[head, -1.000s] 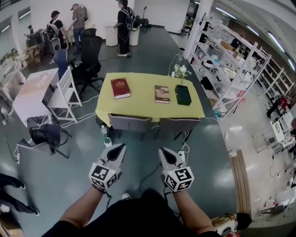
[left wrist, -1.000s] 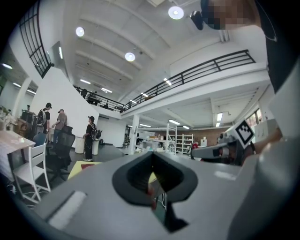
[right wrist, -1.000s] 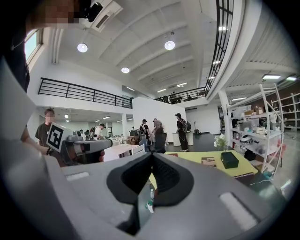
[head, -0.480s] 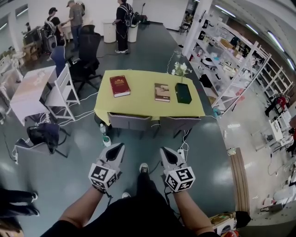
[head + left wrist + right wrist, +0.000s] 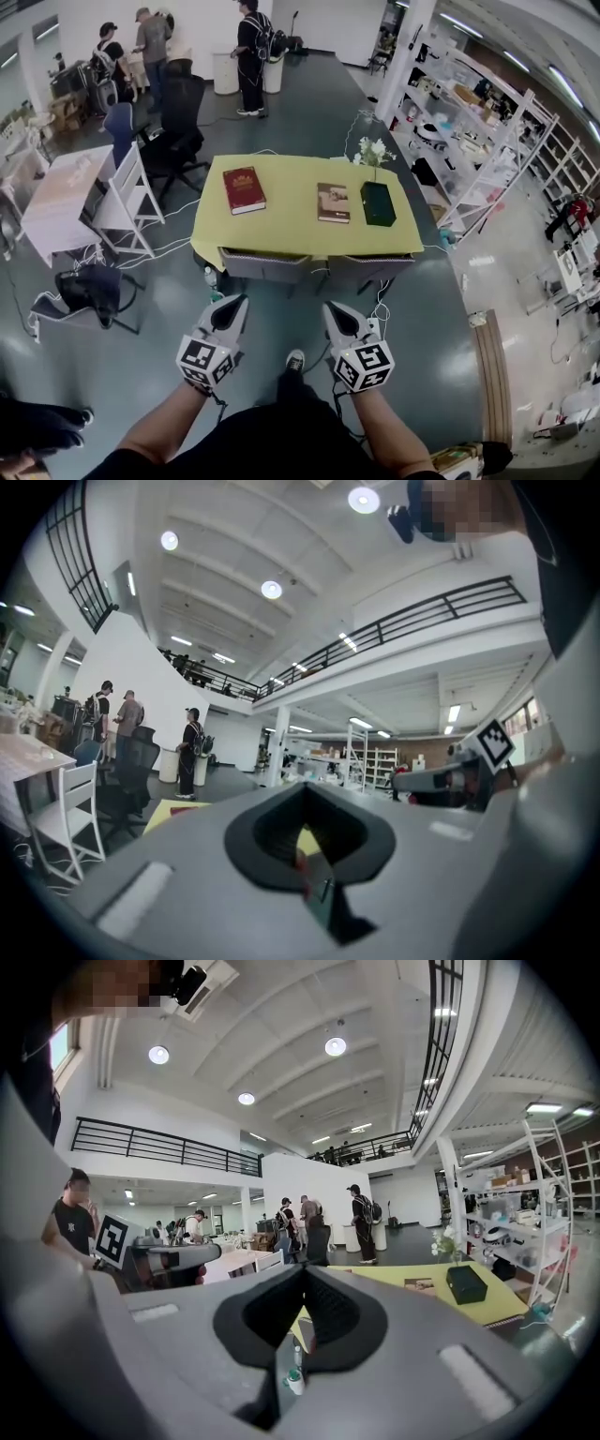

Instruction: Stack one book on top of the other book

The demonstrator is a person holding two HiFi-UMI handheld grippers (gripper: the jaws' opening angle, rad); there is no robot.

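Observation:
A red book (image 5: 244, 189) lies on the left part of the yellow table (image 5: 291, 234). A smaller brown book (image 5: 333, 202) lies to its right, also seen in the right gripper view as the brown book (image 5: 419, 1284). Both grippers hang well short of the table, above the floor. My left gripper (image 5: 242, 302) is shut and holds nothing. My right gripper (image 5: 329, 307) is shut and empty too. In the left gripper view only a yellow strip of the table (image 5: 169, 810) shows past the closed jaws.
A dark box with white flowers (image 5: 378, 202) stands right of the brown book. Two grey chairs (image 5: 264, 264) are tucked under the table's near edge. White chairs (image 5: 127, 202) and a white table stand at the left, shelving (image 5: 487, 141) at the right. Several people (image 5: 251, 47) stand at the far end.
The table and books have drawn nearer and lower in the head view as both grippers travelled toward them. A shoe has come into view between the grippers. Jaws stay shut.

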